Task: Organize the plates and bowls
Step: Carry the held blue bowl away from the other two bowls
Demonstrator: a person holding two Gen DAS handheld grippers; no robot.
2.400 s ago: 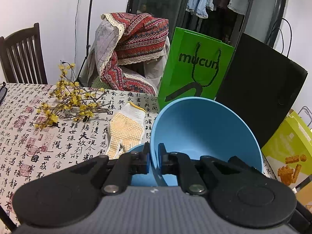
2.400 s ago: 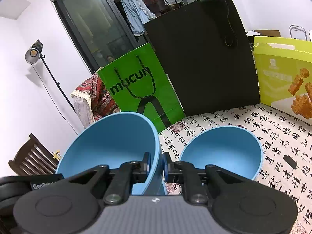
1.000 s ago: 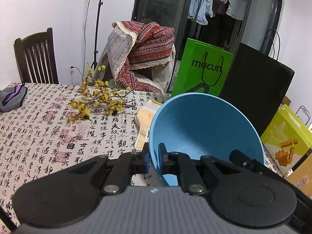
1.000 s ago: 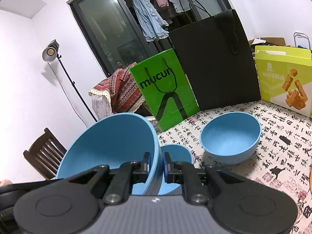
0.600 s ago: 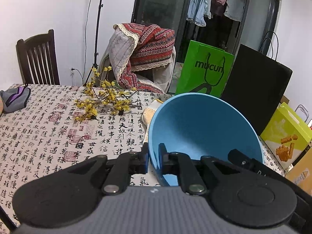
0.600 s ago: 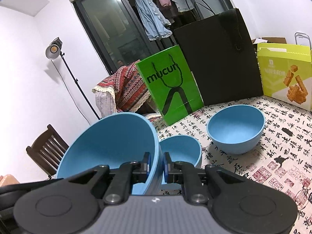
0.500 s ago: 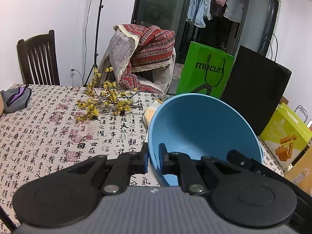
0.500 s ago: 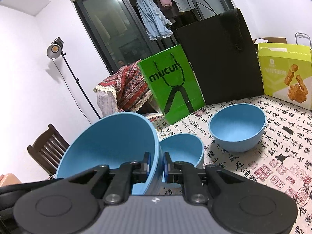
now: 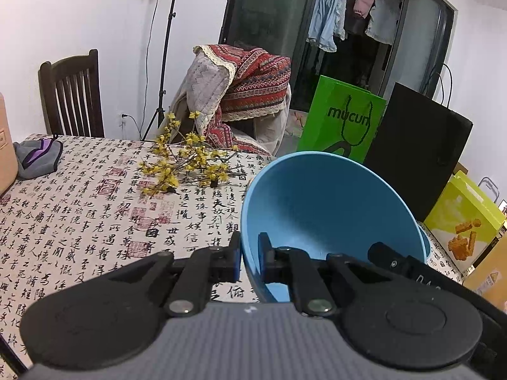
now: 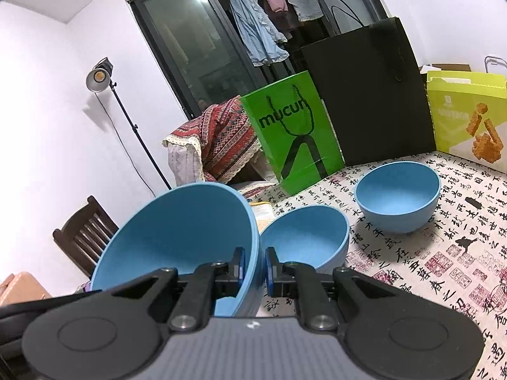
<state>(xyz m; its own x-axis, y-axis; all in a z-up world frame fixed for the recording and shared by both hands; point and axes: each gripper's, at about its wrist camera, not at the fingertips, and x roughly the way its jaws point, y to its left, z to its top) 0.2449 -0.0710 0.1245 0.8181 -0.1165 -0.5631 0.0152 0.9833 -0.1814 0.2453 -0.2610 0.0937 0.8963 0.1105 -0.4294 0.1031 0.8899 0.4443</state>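
A large blue bowl (image 9: 332, 209) hangs tilted above the table, held from both sides. My left gripper (image 9: 248, 256) is shut on its left rim. My right gripper (image 10: 255, 267) is shut on the opposite rim of the same bowl (image 10: 177, 231). The right gripper's body (image 9: 399, 262) shows past the bowl in the left wrist view. Two more blue bowls stand on the patterned tablecloth (image 10: 443, 253) in the right wrist view: a nearer one (image 10: 304, 237) just beyond my fingers and a farther one (image 10: 399, 199) to the right.
A green bag (image 10: 294, 139), a black bag (image 10: 374, 95) and a yellow-green box (image 10: 465, 117) stand along the table's far edge. A yellow flower branch (image 9: 187, 164) and a grey pouch (image 9: 38, 156) lie on the left. A draped chair (image 9: 237, 95) stands behind.
Both grippers have drawn back together with the big bowl. The two bowls on the table and the bags now look farther away, and more of the tablecloth shows.
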